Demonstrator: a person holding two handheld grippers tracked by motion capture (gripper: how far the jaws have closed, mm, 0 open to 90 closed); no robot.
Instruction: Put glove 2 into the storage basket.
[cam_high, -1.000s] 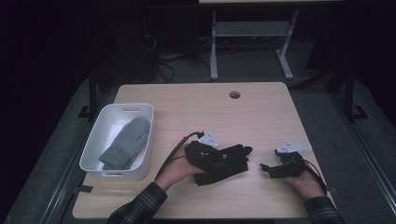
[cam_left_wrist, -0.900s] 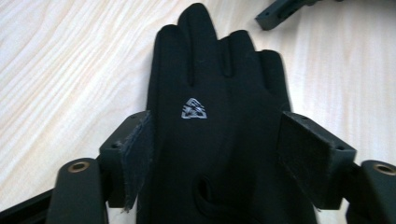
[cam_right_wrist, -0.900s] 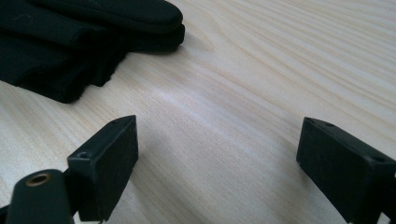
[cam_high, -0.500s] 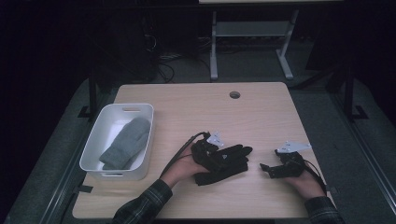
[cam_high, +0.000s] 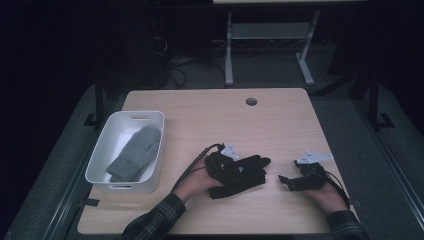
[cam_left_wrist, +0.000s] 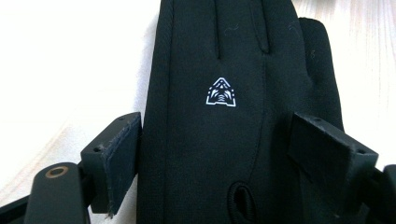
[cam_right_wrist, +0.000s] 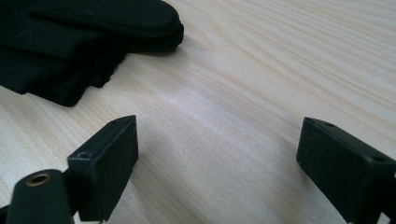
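The left gripper (cam_left_wrist: 215, 154) has just been spreading its jaws, straddling the black fabric glove (cam_left_wrist: 233, 116) unpinched. Right of the glove, the right gripper (cam_right_wrist: 219, 163) gapes empty; a release, likely.

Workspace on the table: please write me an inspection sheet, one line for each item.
Surface: light wooden table with a round hole near the far edge.
Job's things: black glove flat on the table; grey mitten inside the white bin.
Clutter: nothing seen.
Grippers: left tool open, jaws have just been opening, glove between them, pads not pressing; right tool open over bare wood.
Cables: black cable trails from the left tool.
Surroundings: dark room, grey floor, metal table frame behind.
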